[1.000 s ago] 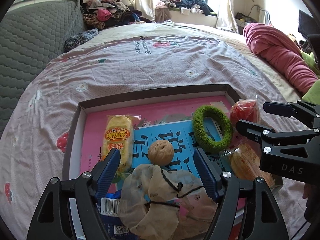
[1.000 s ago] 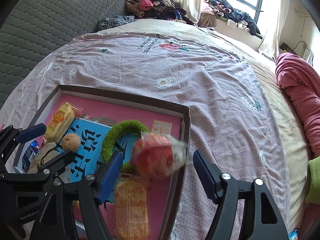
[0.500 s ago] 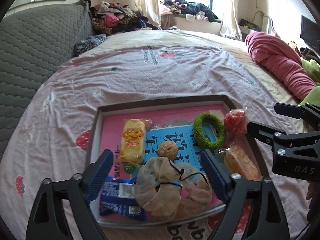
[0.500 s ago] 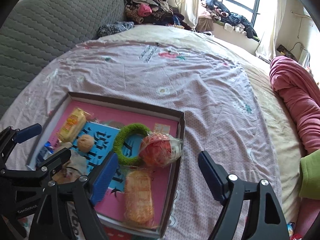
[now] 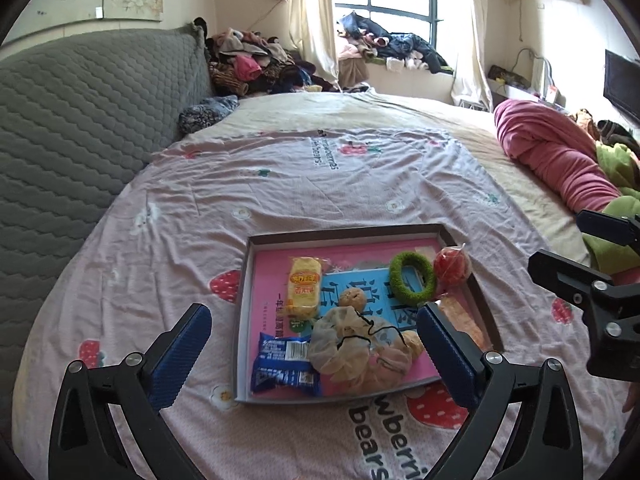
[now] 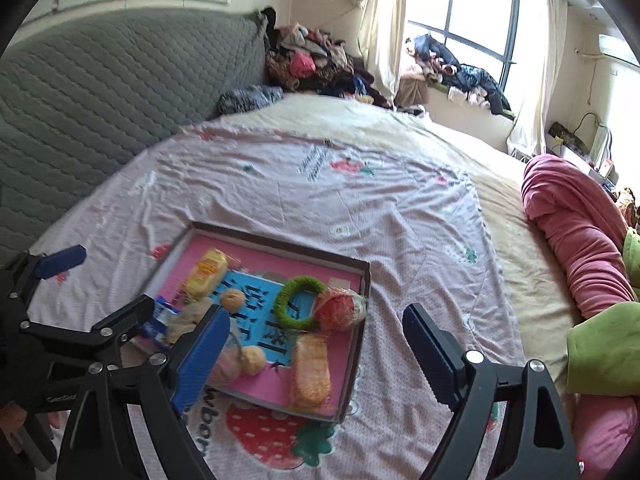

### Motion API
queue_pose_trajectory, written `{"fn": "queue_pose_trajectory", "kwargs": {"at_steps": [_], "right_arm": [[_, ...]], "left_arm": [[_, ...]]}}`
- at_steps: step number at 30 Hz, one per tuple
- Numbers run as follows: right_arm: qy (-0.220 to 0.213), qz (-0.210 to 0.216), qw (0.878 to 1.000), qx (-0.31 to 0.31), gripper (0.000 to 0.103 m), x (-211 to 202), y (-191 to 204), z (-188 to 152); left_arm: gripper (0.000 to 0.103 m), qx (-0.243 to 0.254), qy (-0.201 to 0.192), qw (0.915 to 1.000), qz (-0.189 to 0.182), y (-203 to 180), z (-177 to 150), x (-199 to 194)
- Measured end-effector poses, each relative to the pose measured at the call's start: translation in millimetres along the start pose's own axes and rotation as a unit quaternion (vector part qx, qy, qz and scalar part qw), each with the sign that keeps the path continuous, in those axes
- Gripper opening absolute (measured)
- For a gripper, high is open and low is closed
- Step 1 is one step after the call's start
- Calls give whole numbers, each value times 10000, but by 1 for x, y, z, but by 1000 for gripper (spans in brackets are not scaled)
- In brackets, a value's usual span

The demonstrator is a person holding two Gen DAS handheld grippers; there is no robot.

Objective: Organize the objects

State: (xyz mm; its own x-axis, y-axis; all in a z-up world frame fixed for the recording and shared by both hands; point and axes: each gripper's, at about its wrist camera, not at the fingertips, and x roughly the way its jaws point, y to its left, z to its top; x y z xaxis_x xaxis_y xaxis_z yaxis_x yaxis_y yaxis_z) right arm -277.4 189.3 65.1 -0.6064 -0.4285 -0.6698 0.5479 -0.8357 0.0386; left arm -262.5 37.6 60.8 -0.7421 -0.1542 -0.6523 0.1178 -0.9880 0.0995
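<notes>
The shallow brown cardboard tray point(image 5: 245, 312) with a pink floor sits low in the frame on the strawberry-print sheet point(image 5: 280, 184), beyond the left gripper point(image 5: 316, 344) and right gripper point(image 6: 316, 352), both opening, empty; inside lie a mesh pouch point(image 5: 356, 352), green fuzzy ring point(image 5: 412, 278) and yellow snack packet point(image 5: 305, 286).

Bedsheet point(image 5: 280, 184): matt printed cloth, creased. Tray point(image 5: 245, 280): matt cardboard. Blue snack packet point(image 5: 280, 364): glossy plastic. Green ring point(image 5: 412, 278): fuzzy.

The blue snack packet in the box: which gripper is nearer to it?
Left. The left gripper hovers open just above the blue snack packet; the right gripper hangs over the box's opposite end.
</notes>
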Motion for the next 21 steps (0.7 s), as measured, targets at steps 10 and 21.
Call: {"fn": "queue_pose_trajectory", "kwargs": {"at_steps": [10, 21], "right_arm": [[-334, -49, 9993, 137, 103, -48, 12, -15], [-360, -81, 9990, 244, 102, -94, 18, -45]], "left_arm": [[102, 73, -154, 9998, 42, -5, -13, -48], [102, 66, -324, 9995, -4, -9, -35, -104]]}}
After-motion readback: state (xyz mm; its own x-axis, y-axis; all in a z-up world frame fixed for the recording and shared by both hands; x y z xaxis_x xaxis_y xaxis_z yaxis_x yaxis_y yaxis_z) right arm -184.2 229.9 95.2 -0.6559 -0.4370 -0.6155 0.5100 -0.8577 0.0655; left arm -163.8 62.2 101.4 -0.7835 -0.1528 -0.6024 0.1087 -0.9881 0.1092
